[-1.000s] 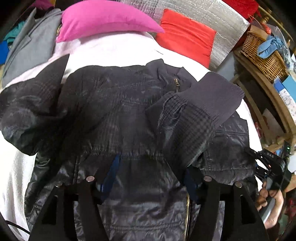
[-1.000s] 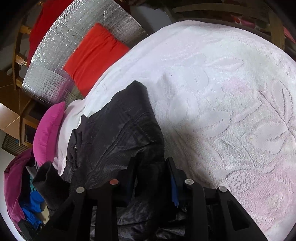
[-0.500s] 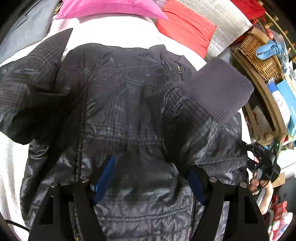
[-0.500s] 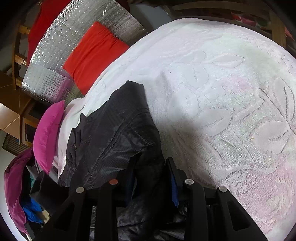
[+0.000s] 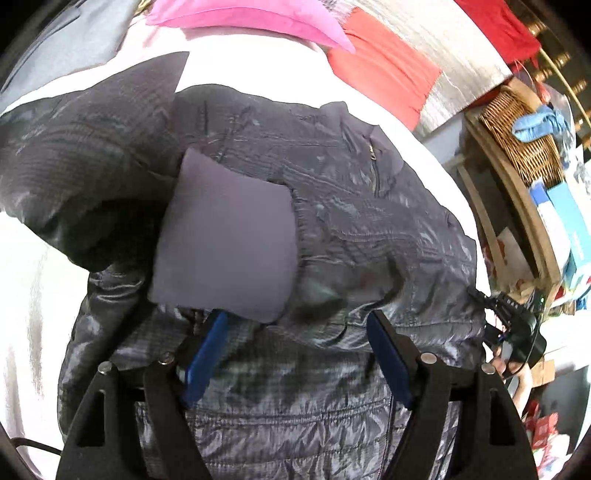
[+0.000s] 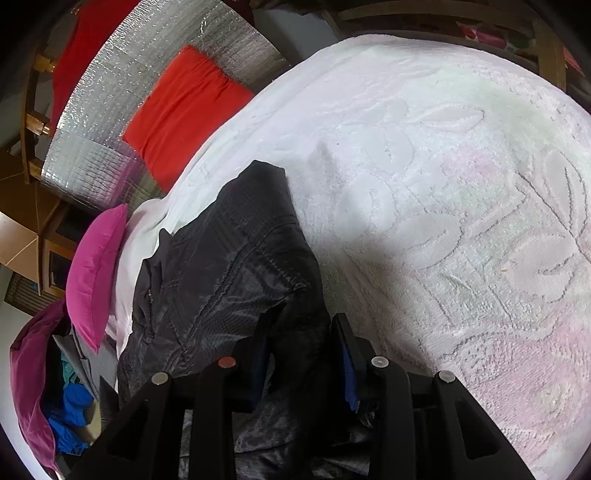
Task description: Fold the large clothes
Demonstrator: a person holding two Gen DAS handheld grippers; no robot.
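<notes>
A dark quilted jacket (image 5: pixel 332 206) lies front up on a white bedspread (image 5: pixel 29 295). One sleeve is folded across its chest, and that sleeve's grey knit cuff (image 5: pixel 225 243) rests flat just ahead of my left gripper (image 5: pixel 297 321). The left jaws are opening and stand wide over the jacket, with no pad pressing on cloth. In the right wrist view, my right gripper (image 6: pixel 303 325) has a bunch of the jacket's (image 6: pixel 229 266) edge between its blue pads. Its jaws are opening slightly, but the cloth still fills the gap. A hand (image 5: pixel 517 373) shows at the jacket's right edge.
A pink pillow (image 5: pixel 251 18) and a red cushion (image 5: pixel 384 62) lie at the head of the bed, against silver foil sheeting (image 6: pixel 147 74). A wicker basket (image 5: pixel 524 136) sits on wooden shelves to the right. Loose clothes (image 6: pixel 70 417) are piled beside the bed. Bare bedspread (image 6: pixel 443 184) stretches right of the jacket.
The sleeve with the knit cuff swung from the right to the left across the chest and now lies flat. The left jaws widened and came closer to the jacket. The right gripper stayed put.
</notes>
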